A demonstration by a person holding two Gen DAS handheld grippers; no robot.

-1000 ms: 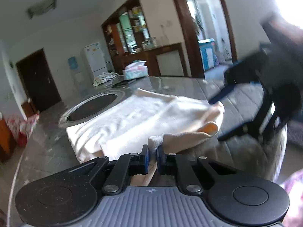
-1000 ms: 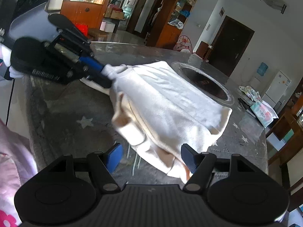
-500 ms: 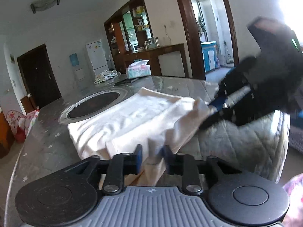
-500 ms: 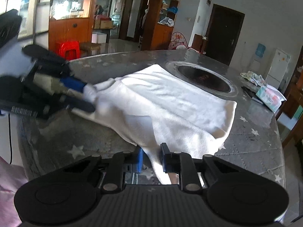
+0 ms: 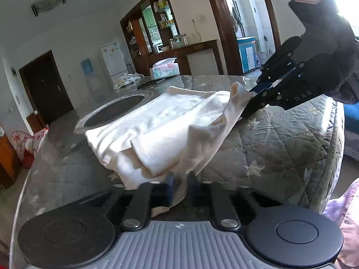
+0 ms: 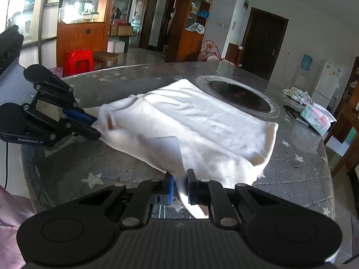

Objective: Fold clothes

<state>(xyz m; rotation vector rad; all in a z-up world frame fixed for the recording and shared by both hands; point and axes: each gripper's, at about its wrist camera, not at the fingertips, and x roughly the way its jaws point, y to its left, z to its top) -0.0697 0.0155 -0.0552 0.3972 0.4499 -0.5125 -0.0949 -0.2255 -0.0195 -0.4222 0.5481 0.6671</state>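
A cream-white garment (image 5: 170,121) lies partly folded on the round table's quilted grey cover (image 5: 280,148). My left gripper (image 5: 179,183) is shut on the garment's near edge, the cloth pinched between its blue pads. To the right in the left wrist view, my right gripper (image 5: 252,98) holds another corner lifted off the table. In the right wrist view the garment (image 6: 202,121) spreads toward the dark round inset (image 6: 237,94). My right gripper (image 6: 180,183) is shut on its near edge, and my left gripper (image 6: 95,124) grips a corner at the left.
A tissue box (image 6: 316,118), a crumpled patterned cloth (image 6: 296,94) and a flat dark item (image 6: 294,114) sit on the table's far side. A red stool (image 6: 78,59) and wooden cabinets stand beyond the table edge (image 6: 303,174). Pink clothing of a person shows at the frame edges.
My right gripper, open a second ago, has shut on the garment's near edge. The left gripper kept its hold, and the cloth now stretches between the two grippers.
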